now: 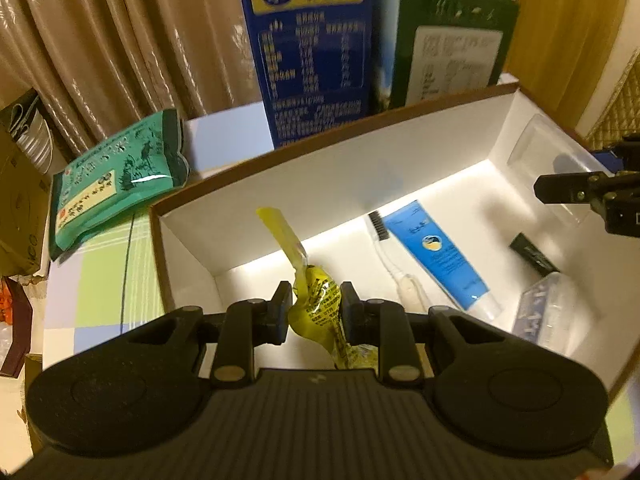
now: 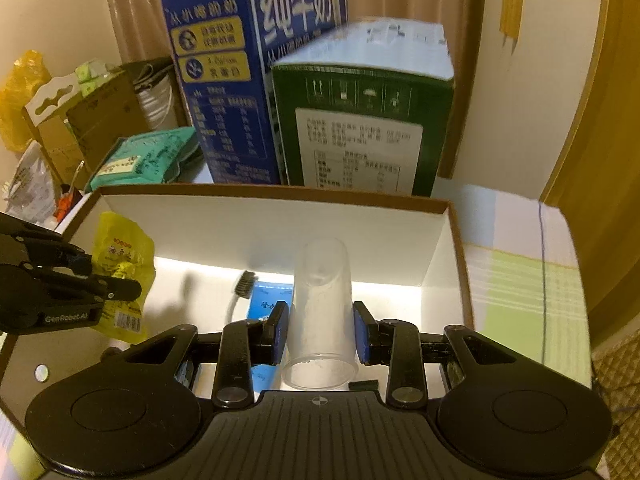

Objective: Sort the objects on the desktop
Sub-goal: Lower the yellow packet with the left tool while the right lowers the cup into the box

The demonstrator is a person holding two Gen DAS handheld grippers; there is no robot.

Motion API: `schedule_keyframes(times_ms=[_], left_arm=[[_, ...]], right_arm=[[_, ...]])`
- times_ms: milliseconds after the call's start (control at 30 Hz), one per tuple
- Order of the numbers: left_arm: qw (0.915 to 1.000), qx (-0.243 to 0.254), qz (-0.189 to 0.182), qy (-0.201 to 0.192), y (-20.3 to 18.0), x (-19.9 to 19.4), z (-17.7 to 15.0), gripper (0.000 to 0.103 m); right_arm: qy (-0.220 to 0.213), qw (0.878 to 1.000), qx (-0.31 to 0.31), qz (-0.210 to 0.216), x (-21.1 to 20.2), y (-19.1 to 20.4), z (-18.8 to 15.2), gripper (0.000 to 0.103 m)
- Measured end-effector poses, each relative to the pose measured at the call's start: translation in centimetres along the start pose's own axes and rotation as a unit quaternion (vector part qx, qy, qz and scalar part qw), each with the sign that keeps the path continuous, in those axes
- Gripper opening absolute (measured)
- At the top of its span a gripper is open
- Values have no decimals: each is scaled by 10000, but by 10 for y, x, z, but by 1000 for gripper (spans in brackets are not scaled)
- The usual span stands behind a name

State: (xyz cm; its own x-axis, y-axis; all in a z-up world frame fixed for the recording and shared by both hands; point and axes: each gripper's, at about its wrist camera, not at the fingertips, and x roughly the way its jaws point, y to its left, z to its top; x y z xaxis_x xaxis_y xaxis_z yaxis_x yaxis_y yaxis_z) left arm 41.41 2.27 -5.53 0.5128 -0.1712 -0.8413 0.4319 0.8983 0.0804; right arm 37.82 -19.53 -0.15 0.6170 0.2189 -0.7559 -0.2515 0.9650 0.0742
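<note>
My left gripper (image 1: 314,309) is shut on a yellow snack packet (image 1: 320,304), held over the left part of a white open box (image 1: 320,168). In the right wrist view that packet (image 2: 120,272) hangs at the left with the left gripper (image 2: 116,284) around it. My right gripper (image 2: 320,330) is shut on a clear plastic cup (image 2: 320,312), held over the box's right part (image 2: 436,248). From the left wrist view the cup (image 1: 556,160) and the right gripper (image 1: 560,190) show at the far right. In the box lie a blue tube (image 1: 440,256), a toothbrush (image 1: 388,256), a small black item (image 1: 534,258) and a clear packet (image 1: 548,308).
Behind the box stand a blue milk carton (image 2: 248,80) and a green carton (image 2: 360,120). A green tea packet (image 1: 116,176) lies left of the box on the checked tablecloth (image 1: 100,288). Cardboard boxes and bags (image 2: 80,120) crowd the far left; curtains (image 1: 120,40) hang behind.
</note>
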Motion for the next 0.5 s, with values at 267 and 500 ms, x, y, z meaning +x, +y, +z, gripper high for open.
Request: schedule_keyframes(times_ms=[267,500], left_arm=[[9997,106,130,170,1,32,5,21],[9998,104,122,107,1,39,8,23]], right_arm=[[109,9999,0,-7,17,-3,-2,31],[118,9999,73,19,21,-5,1,31]])
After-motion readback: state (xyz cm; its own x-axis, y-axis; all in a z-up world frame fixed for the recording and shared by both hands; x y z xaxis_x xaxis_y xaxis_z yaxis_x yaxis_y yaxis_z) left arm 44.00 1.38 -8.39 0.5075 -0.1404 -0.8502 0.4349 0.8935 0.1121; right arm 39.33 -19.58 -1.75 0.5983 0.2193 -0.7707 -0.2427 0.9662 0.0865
